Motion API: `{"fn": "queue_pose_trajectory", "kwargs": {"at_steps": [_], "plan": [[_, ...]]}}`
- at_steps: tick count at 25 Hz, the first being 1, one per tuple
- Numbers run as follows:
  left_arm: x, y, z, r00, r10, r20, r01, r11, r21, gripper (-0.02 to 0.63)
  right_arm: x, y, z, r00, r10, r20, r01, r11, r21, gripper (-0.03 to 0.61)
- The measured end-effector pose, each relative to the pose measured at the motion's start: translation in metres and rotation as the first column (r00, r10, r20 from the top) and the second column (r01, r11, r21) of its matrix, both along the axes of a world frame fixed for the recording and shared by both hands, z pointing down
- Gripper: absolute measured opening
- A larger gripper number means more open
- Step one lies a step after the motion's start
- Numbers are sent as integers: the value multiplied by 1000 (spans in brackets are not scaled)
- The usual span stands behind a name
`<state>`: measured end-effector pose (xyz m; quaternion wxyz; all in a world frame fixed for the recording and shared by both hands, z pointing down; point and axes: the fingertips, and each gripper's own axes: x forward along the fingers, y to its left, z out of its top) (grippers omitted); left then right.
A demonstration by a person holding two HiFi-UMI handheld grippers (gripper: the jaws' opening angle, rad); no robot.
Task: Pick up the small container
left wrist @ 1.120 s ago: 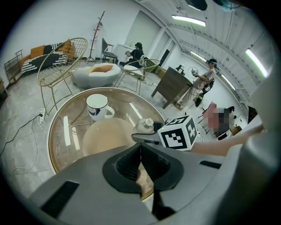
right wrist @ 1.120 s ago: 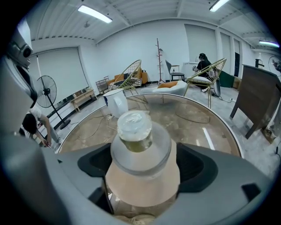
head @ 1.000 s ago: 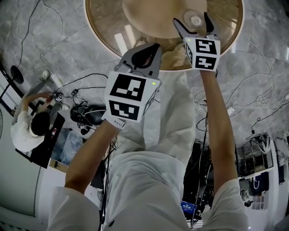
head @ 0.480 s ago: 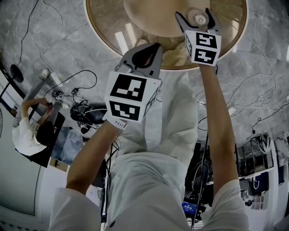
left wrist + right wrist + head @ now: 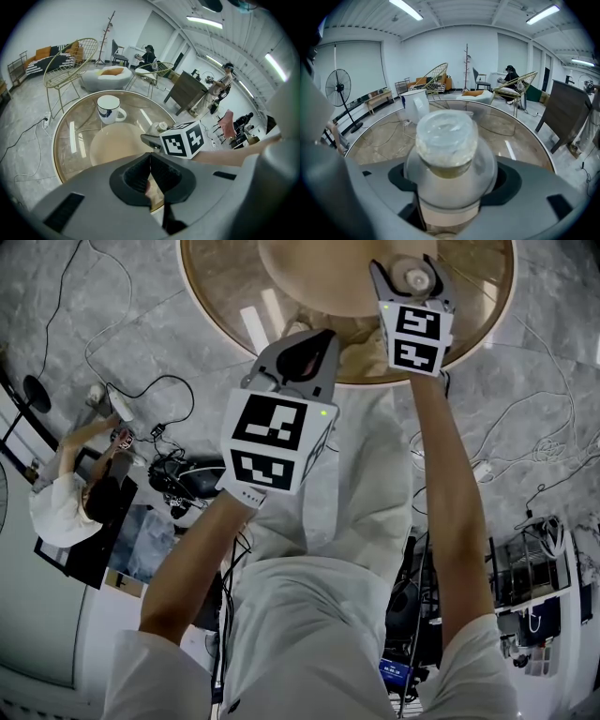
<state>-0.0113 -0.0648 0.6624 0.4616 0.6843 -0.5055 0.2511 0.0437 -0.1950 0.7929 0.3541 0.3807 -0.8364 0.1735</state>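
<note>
Table point(image 5: 70, 159): we note open glass across its near and left parts; mug point(image 5: 108, 109) at far edge, right gripper point(image 5: 406, 274) at right block passage.

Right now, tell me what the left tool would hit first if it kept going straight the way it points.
Probably the round glass tabletop, near its closer edge. The shut left tool aims down at it, well short of the white mug; depth is uncertain.
</note>
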Motion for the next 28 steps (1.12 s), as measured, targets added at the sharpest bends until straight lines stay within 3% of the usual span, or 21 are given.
{"fn": "queue_pose_trajectory", "kwargs": {"at_steps": [14, 28], "plan": [[0, -7, -26, 1000, 17, 20, -17, 999, 28, 20, 22, 11, -18, 1000, 19, -19, -20, 999, -30, 345], [3, 7, -80, 998, 60, 33, -62, 997, 52, 20, 17, 33, -108, 995, 54, 87, -54, 999, -1, 344]]}}
